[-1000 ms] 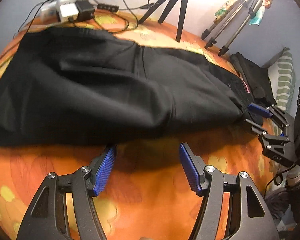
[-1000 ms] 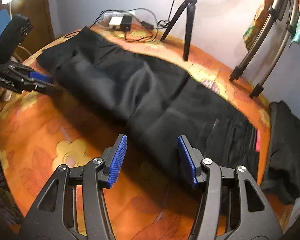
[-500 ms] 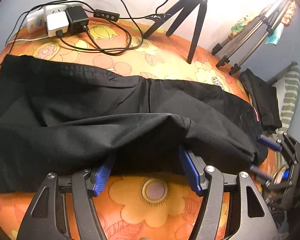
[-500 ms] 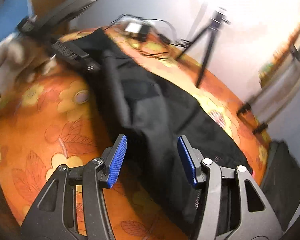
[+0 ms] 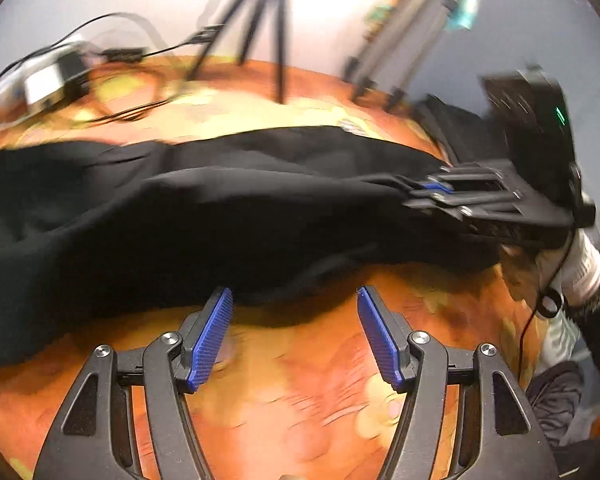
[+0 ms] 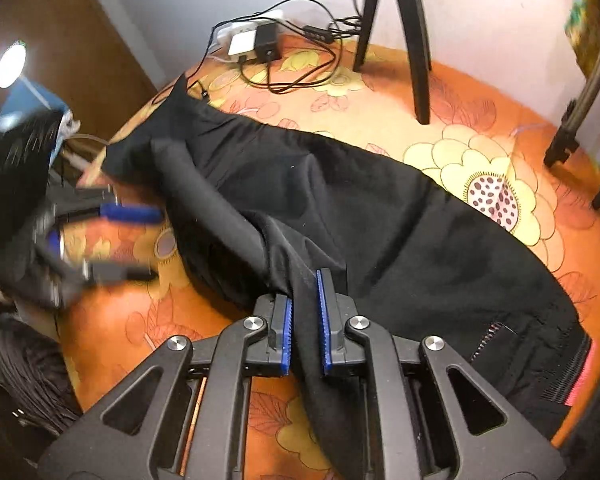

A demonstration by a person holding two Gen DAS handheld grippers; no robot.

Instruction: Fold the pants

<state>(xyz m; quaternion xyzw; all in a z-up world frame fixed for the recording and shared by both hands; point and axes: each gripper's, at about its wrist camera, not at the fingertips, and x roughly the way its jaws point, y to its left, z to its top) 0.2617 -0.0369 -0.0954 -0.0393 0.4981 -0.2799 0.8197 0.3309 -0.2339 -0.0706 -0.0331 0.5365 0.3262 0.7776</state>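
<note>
Black pants [image 6: 380, 220] lie lengthwise across a table with an orange flowered cloth [image 6: 380, 112]. In the right wrist view, my right gripper [image 6: 305, 320] has its jaws closing, and a raised fold of the pants' near edge is pinched between the blue pads. The left wrist view shows that gripper [image 5: 432, 192] at the right end of the pants [image 5: 220, 216], holding cloth. My left gripper [image 5: 294, 292] stands open, fingertips at the pants' near edge, nothing gripped. From the right wrist it appears blurred at the left [image 6: 140, 242], beside the leg ends.
A small black tripod [image 6: 400, 40] and a power strip with chargers and cables [image 6: 252, 42] sit on the far side of the table. Larger tripod legs [image 5: 400, 40] stand at the back right. Another dark garment [image 5: 452, 120] lies past the waistband end.
My right gripper has gone from wide open to closed on a fold of the pants. My left gripper stays open; the pants' edge that lay between its fingers is now at their tips.
</note>
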